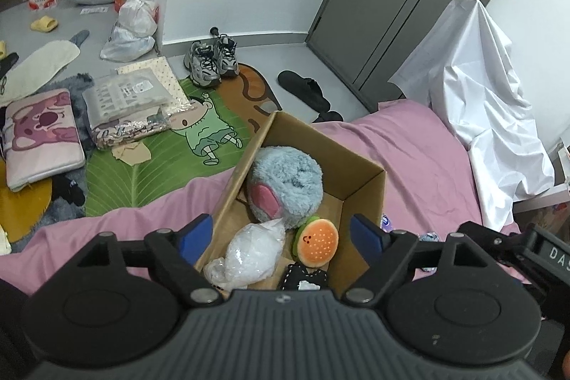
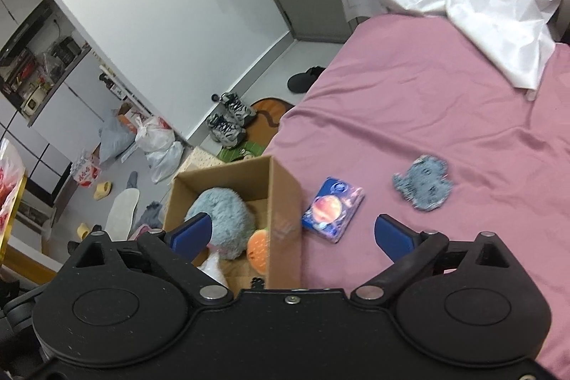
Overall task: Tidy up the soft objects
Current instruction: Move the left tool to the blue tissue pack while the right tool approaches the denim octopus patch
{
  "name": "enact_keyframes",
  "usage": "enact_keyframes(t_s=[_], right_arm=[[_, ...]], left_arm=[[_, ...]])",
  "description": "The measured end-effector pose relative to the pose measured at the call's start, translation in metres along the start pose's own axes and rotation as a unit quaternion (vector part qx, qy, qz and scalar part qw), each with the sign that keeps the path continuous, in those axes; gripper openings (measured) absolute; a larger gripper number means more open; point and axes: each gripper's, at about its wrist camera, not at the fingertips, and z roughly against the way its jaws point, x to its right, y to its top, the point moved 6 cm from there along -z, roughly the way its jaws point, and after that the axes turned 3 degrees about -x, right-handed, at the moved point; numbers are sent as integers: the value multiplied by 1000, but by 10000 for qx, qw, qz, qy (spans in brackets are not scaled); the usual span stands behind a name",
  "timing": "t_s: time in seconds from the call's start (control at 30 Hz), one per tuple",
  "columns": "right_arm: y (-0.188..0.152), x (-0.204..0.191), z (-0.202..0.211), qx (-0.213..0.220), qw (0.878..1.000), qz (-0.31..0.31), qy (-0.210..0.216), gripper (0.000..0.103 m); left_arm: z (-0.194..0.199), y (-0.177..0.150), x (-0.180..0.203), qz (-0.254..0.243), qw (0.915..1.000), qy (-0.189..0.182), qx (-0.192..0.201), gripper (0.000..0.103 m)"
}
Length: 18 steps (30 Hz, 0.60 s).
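right tool (image 2: pixel 293 232) wide open, empty | left tool (image 1: pixel 281 234) open, empty, over box (image 1: pixel 363 191) | blue plush patch (image 2: pixel 423 183) on bed (image 2: pixel 445 102), right-centre of frame, upper right of right tool | right hand nearer

Grey sneakers (image 1: pixel 211 62) stand on the floor beside a black slipper (image 1: pixel 303 90).

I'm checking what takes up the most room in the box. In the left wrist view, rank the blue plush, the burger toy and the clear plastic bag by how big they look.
1. blue plush
2. clear plastic bag
3. burger toy

The bag lies nearer the camera, so its lead over the burger is unsure.
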Motion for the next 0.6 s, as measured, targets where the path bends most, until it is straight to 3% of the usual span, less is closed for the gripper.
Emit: enact_keyframes(t_s=[0.23, 0.6], right_arm=[[6, 17, 14, 168, 9996, 212, -96, 99], [17, 50, 30, 376, 9992, -99, -24, 100]], left_arm=[[4, 0, 15, -231, 9997, 61, 62, 83], [3, -7, 48, -454, 9989, 61, 90, 83]])
